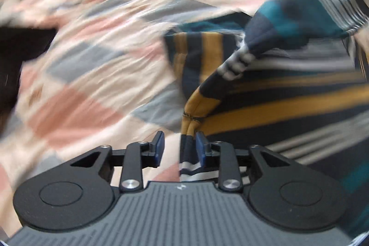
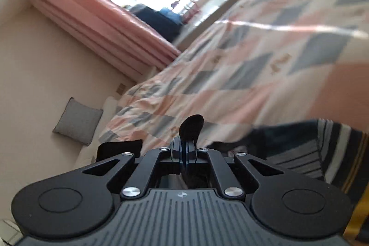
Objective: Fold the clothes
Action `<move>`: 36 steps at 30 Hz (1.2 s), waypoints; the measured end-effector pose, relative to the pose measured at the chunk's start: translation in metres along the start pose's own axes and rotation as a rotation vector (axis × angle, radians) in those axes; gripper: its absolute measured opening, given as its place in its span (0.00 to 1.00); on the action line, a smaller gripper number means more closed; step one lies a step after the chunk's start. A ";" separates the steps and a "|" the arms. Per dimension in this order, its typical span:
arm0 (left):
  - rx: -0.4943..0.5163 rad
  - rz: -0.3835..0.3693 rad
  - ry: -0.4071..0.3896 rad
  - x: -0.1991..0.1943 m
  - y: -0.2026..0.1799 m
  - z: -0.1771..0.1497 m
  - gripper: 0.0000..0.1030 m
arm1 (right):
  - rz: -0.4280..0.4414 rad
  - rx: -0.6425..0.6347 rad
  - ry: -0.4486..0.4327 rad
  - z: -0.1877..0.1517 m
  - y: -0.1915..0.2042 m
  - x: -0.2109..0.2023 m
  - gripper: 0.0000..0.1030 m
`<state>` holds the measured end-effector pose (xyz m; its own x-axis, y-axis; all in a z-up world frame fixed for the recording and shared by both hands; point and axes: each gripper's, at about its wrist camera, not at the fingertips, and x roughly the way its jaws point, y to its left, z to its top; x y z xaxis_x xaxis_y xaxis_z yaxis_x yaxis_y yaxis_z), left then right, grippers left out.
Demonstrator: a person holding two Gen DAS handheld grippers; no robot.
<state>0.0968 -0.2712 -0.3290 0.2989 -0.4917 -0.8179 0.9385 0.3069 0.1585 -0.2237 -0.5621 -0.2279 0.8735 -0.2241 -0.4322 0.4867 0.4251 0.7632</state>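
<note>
The striped garment [image 1: 288,96] lies spread on the bed's checked quilt [image 1: 87,66], mostly off to the right of the left claw [image 1: 179,148], with its yellow, navy and white bands running away rightward and up toward a bunched, lifted part near the top right of the left wrist view. A hemmed edge of it drops straight down into the left claw, lying against the right-hand blue pad while the other pad stands clear with a visible gap, so the jaws are parted and the cloth is not pinched between them. The right claw [image 2: 185,155] is closed tight on a small dark fold of fabric [image 2: 191,125] that sticks up above its pads; the rest of the garment trails off low to its right, over the quilt. The right hand therefore has the firmer hold, and the fold probably depends on the left claw closing on the hem that hangs between its pads along the claw's own line.
</note>
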 end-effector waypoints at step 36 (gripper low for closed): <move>-0.049 -0.101 0.051 0.031 0.064 0.030 0.30 | -0.455 0.170 0.225 -0.074 -0.132 0.000 0.03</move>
<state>0.1713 -0.2909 -0.3277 0.1933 -0.4799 -0.8558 0.9534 0.2979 0.0483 -0.2885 -0.5529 -0.3643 0.5586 -0.1515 -0.8155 0.8270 0.1765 0.5337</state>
